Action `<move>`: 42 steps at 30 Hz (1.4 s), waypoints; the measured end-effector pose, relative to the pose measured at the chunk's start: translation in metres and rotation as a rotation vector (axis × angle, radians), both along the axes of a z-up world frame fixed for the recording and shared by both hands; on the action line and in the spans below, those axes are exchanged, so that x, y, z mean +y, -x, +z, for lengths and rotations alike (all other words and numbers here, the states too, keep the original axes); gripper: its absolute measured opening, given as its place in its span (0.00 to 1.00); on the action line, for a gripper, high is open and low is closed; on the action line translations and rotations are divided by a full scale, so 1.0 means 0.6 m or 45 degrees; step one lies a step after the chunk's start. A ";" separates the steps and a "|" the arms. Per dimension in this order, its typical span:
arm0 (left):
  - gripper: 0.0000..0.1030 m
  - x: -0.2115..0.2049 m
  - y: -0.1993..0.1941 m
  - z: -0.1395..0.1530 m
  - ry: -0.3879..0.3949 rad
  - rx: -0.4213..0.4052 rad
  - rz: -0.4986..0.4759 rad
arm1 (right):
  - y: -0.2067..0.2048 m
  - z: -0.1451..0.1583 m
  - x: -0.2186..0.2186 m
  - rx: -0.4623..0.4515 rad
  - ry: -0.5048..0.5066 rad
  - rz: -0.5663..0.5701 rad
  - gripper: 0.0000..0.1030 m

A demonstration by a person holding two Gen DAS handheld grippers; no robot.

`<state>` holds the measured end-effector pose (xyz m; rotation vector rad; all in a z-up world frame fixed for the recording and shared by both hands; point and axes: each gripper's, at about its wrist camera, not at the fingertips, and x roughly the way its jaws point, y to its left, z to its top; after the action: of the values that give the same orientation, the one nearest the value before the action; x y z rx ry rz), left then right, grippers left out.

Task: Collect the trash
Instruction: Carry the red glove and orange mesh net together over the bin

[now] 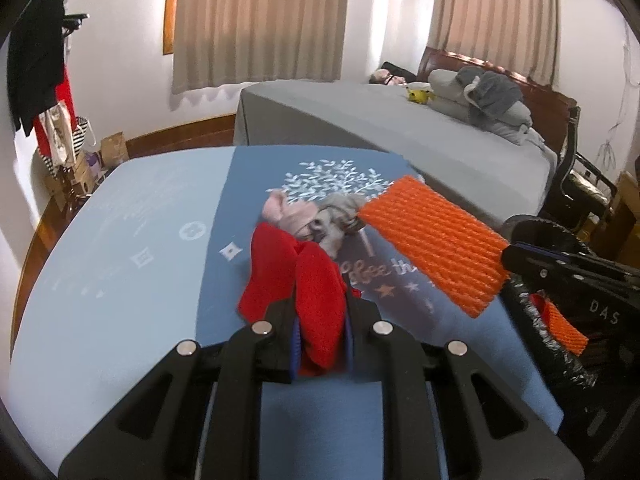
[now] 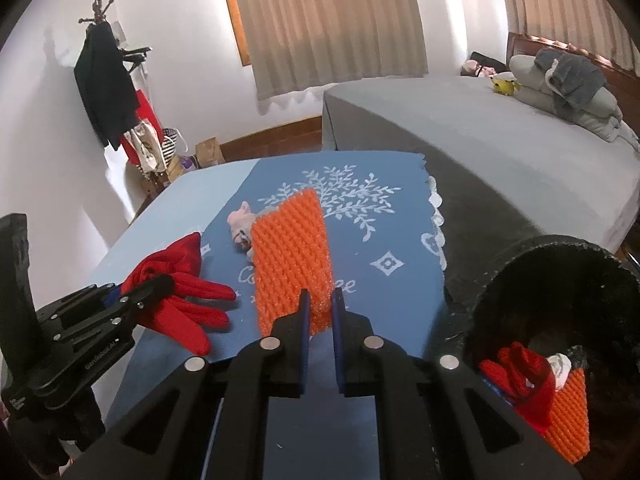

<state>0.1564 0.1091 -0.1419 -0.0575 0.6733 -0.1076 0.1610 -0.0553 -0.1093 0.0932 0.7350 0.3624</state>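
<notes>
Holding the orange foam net (image 2: 292, 264) by its near end, the right claw (image 2: 320, 312) is clamped on it, the net's long axis running straight ahead from the tips, ribbed and stiff. The black bin (image 2: 560, 280) gapes just right of that claw, nearer it than the left. The left claw (image 1: 320, 320) is clamped on a limp red glove (image 1: 296, 276) over the worktop (image 1: 120, 280).

Home bedroom: made bed (image 2: 500, 148), pillows (image 2: 560, 96), curtained windows (image 2: 328, 28), coat rack (image 2: 102, 60).
</notes>
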 end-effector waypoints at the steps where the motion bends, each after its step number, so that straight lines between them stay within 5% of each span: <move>1: 0.15 -0.003 0.000 0.003 0.001 -0.005 -0.005 | 0.001 0.001 -0.004 -0.004 -0.001 -0.003 0.10; 20: 0.15 -0.097 0.008 0.061 0.006 -0.096 -0.119 | 0.033 0.056 -0.092 -0.092 -0.030 -0.117 0.10; 42: 0.15 -0.304 0.029 0.115 0.060 -0.209 -0.403 | 0.110 0.098 -0.273 -0.165 0.001 -0.395 0.10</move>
<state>0.1392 -0.0730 -0.0727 0.0130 0.5117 -0.4284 0.0948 -0.2194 -0.0508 0.1790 0.5815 0.0710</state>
